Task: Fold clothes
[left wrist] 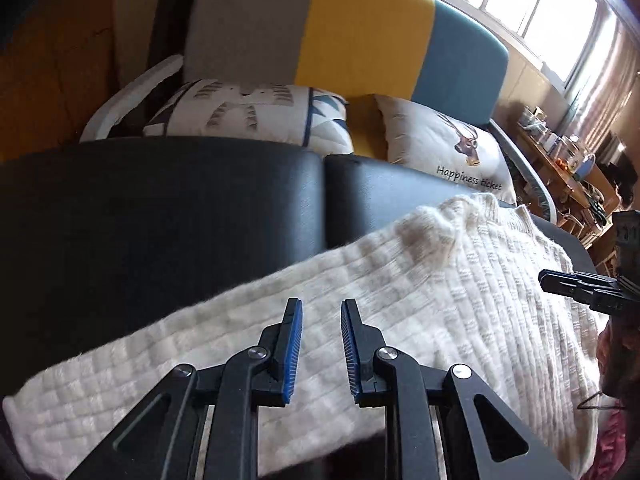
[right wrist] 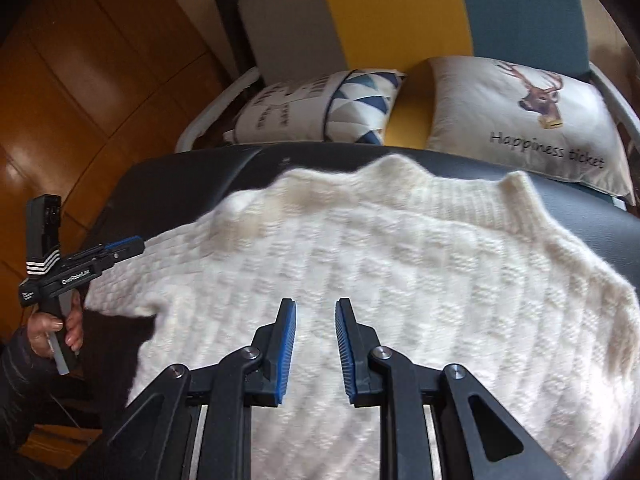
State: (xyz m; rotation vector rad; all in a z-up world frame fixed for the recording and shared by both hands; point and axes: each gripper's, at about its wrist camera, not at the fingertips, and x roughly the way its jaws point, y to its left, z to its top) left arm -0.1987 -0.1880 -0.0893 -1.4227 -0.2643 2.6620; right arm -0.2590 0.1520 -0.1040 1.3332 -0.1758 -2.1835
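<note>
A cream knitted sweater (left wrist: 452, 280) (right wrist: 420, 272) lies spread flat on a black padded bench (left wrist: 160, 208) (right wrist: 192, 176), its ribbed collar (right wrist: 516, 196) toward the far edge. One sleeve (left wrist: 120, 376) stretches out to the lower left in the left wrist view. My left gripper (left wrist: 322, 302) hovers over that sleeve with a narrow gap between its blue pads and nothing in it; the right wrist view shows it at the sweater's left edge (right wrist: 134, 245). My right gripper (right wrist: 315, 302) is above the sweater's body, its pads slightly apart and empty, and its tip shows at the right edge (left wrist: 546, 278).
Behind the bench stands a grey, yellow and blue sofa (left wrist: 360, 28) with a triangle-pattern cushion (left wrist: 256, 110) and a deer cushion (right wrist: 528, 116). A cluttered wooden table (left wrist: 568, 160) sits far right under a window. A person's hand (right wrist: 52, 332) holds the left gripper's handle over wooden flooring (right wrist: 80, 80).
</note>
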